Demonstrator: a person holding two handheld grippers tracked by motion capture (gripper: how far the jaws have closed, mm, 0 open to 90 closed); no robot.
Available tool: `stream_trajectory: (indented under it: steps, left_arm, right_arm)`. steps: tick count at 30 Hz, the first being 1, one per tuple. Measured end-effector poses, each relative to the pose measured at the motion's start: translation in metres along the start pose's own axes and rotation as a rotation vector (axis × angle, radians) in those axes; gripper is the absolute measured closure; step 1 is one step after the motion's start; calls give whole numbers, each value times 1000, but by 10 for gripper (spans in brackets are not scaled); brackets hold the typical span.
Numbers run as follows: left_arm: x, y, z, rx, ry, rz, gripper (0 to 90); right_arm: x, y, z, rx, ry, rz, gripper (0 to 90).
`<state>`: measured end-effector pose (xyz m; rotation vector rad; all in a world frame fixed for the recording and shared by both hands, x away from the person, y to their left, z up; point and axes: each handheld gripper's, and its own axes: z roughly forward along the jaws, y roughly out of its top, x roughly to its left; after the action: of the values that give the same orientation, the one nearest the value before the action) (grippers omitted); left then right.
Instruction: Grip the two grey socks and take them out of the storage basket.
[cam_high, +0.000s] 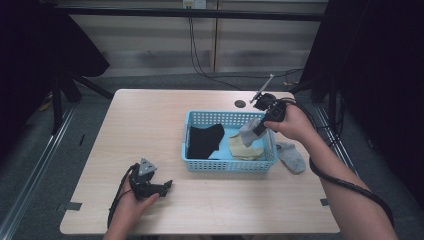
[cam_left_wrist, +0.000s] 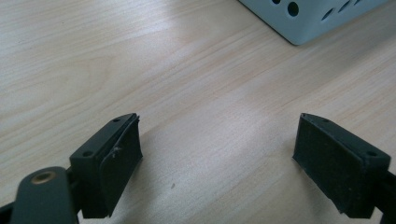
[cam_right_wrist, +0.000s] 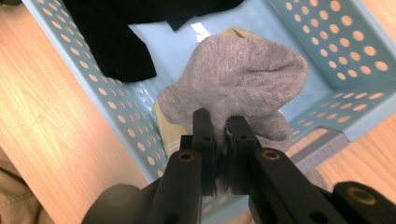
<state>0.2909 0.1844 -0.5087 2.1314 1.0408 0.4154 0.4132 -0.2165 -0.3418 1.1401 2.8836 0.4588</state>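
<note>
The grey sock (cam_right_wrist: 243, 79) hangs pinched in the right gripper (cam_right_wrist: 223, 140), whose jaws are closed on a fold of its fabric, and it dangles over the right end of the light blue perforated basket (cam_high: 227, 164), above the floor of the bin rather than resting in it. Nearest me, the left gripper (cam_high: 150, 186) rests low on the wooden table (cam_high: 150, 125) by the front edge, jaws spread wide with nothing between them, well apart from the basket's front wall. Inside the basket lie a black sock (cam_high: 205, 140) on the left side and a yellowish sock (cam_high: 242, 148) just under the hanging one. Beyond the right wall a second grey sock (cam_high: 291, 156) lies on the table, close beside the basket. What worries me is the grip: only a small fold is held, so the sock could slip free early, or its loose toe could drape over the right rim and slide outside if it is let go too near that wall. There is open room toward the basket's middle, and the table to the left and front is bare. Farther back, a dark round hole (cam_high: 240, 104) marks the tabletop.
</note>
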Motion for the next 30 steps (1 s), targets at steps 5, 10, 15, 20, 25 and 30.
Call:
stream_trajectory:
  steps: [5,10,15,20,25,30]
  left_arm:
    - [0,0,0,0,0,1,143]
    - [0,0,0,0,-1,0,143]
    - [0,0,0,0,0,0,143]
    - [0,0,0,0,-1,0,143]
    - [0,0,0,0,0,1,143]
    - [0,0,0,0,0,1,143]
  right_arm:
    - [-3,-4,-10,3,-8,9,848]
    - [-6,-9,-19,-5,-11,27,846]
    - [-11,-15,-26,-19,-18,35,845]
    - [-16,-22,-34,-30,-23,52,844]
    - [-21,-30,-43,-35,-29,49,844]
    - [-25,-38,-50,-34,-42,55,841]
